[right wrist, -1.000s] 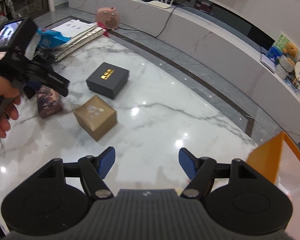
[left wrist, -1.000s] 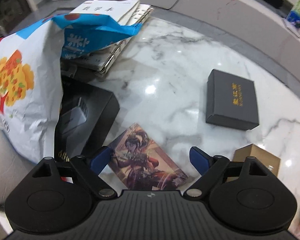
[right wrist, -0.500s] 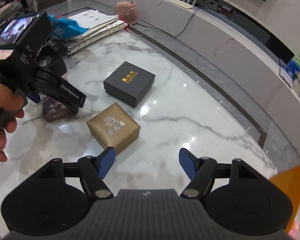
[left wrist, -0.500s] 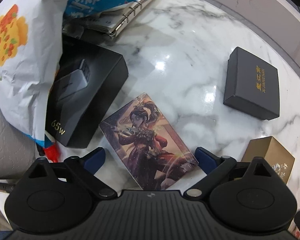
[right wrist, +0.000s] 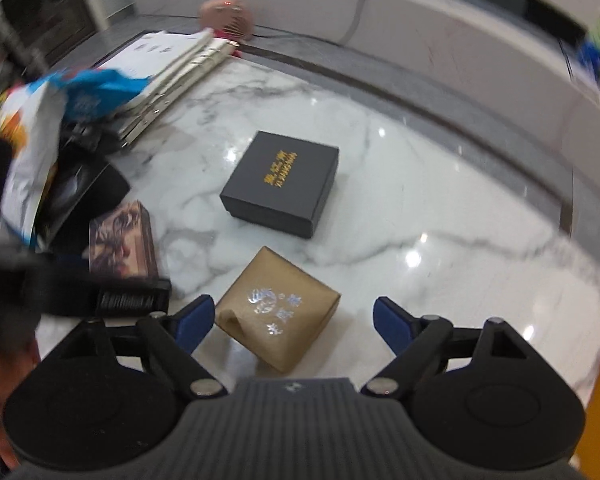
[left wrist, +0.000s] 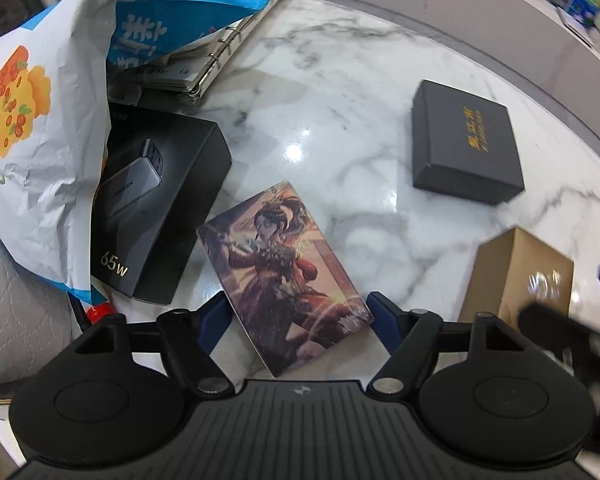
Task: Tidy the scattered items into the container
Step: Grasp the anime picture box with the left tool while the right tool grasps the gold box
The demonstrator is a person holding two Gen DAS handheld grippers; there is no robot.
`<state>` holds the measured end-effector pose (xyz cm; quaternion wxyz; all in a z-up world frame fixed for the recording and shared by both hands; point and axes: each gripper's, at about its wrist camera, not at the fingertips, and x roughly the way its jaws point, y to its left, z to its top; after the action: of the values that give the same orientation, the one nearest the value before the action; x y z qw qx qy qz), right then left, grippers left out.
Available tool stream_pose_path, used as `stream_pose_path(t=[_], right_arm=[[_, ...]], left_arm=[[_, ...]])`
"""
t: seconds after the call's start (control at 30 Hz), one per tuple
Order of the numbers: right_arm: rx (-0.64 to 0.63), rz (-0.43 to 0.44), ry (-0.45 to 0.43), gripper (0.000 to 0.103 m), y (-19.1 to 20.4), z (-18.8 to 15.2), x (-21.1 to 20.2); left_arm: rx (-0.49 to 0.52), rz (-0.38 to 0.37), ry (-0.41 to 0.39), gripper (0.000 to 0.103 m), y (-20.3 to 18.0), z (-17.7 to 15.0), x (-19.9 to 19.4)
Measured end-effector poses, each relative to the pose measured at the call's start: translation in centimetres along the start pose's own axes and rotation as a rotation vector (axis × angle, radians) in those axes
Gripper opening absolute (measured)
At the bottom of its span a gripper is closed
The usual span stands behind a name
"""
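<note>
- Table (left wrist: 340,128): polished white marble, grey-veined, glossy.
- Far black box (left wrist: 466,142): matt card, gold lettering.
- Gold box (right wrist: 278,308): satin paper, silver foil print.
- Illustrated box (left wrist: 284,272): shiny printed card.
- Bag (left wrist: 40,140), left: crinkled plastic.

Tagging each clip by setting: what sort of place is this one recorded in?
Probably a home living room: a glossy marble table strewn with small gift boxes, a stack of ring binders, and a long low stone ledge along the wall.
</note>
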<state>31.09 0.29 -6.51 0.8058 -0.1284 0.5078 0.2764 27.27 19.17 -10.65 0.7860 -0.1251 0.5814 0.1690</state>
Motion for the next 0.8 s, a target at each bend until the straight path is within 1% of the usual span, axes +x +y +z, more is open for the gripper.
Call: stream_pose_path(t=[0.1, 0.23, 0.37, 0.43, 0.47, 0.53, 0.57, 0.63, 0.67, 0.7, 0.73, 0.8], right_arm=[[0.086, -0.012, 0.025, 0.088, -0.1, 0.4, 0.6], [0.162, -0.031, 0.036, 0.088, 0.0, 1.0, 1.3], [0.201, -0.051, 0.064, 0.088, 0.8, 1.3, 2.4], [0.19, -0.083, 0.066, 0.084, 1.4, 1.2, 2.8], [0.186, -0.101, 0.069, 0.079, 1.6, 1.2, 3.1], [0.192, -0.114, 0.081, 0.079, 1.7, 1.0, 3.6], [0.2, -0.11, 0.084, 0.076, 1.6, 0.9, 3.7], [0.201, -0.1, 0.084, 0.071, 1.4, 0.8, 3.7], [0.196, -0.103, 0.084, 0.071, 1.4, 0.7, 3.7], [0.191, -0.103, 0.084, 0.07, 1.3, 0.7, 3.6], [0.187, -0.1, 0.085, 0.07, 1.2, 0.6, 3.5], [0.178, -0.097, 0.088, 0.068, 1.0, 0.2, 3.3]], left_arm=[[0.027, -0.009, -0.009, 0.081, 0.1, -0.4, -0.2], [0.029, -0.01, -0.005, 0.082, 0.2, -0.5, -0.2], [-0.006, -0.008, 0.0, 0.083, 0.3, -0.2, -0.1], [-0.001, 0.0, -0.011, 0.091, 0.1, -0.3, 0.0], [0.001, 0.002, -0.02, 0.092, 0.0, -0.4, 0.1], [0.006, 0.003, -0.036, 0.095, -0.1, -0.6, 0.1], [0.009, 0.001, -0.042, 0.095, -0.2, -0.7, 0.1], [0.023, -0.004, -0.05, 0.094, -0.2, -0.7, 0.1], [0.032, -0.008, -0.055, 0.092, -0.2, -0.8, 0.0], [0.047, -0.012, -0.062, 0.086, -0.3, -0.9, -0.1], [0.061, -0.021, -0.067, 0.083, -0.4, -1.0, -0.3], [0.083, -0.031, -0.073, 0.081, -0.5, -1.3, -0.4]])
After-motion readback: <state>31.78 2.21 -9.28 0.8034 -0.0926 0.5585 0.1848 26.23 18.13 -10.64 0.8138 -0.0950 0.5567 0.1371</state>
